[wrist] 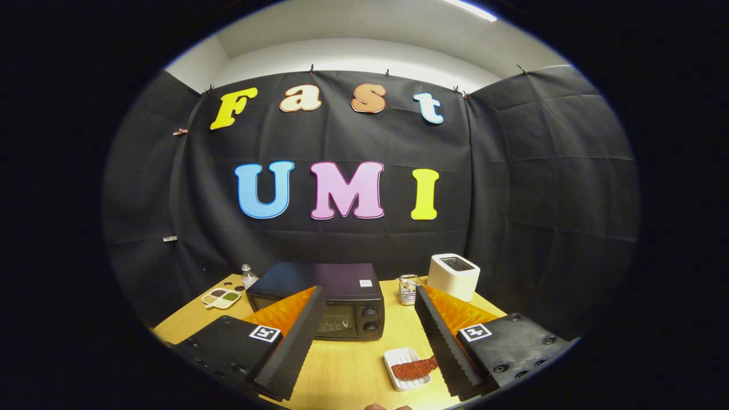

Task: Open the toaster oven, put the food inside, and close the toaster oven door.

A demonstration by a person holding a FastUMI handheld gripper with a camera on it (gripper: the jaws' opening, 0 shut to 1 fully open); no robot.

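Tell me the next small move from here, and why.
Probably ease the gripper forward toward the toaster oven door's top edge. The door looks closed, the jaws stand open with nothing between them, and the food lies on its small white tray near the right finger, so opening comes first.

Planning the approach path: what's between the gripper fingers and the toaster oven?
Gripper view: bare tabletop between the open gripper and the toaster oven; the food tray lies by one finger.

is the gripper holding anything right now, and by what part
Nothing is held: the gripper is open, fingers spread above the table, with the toaster oven beyond them.
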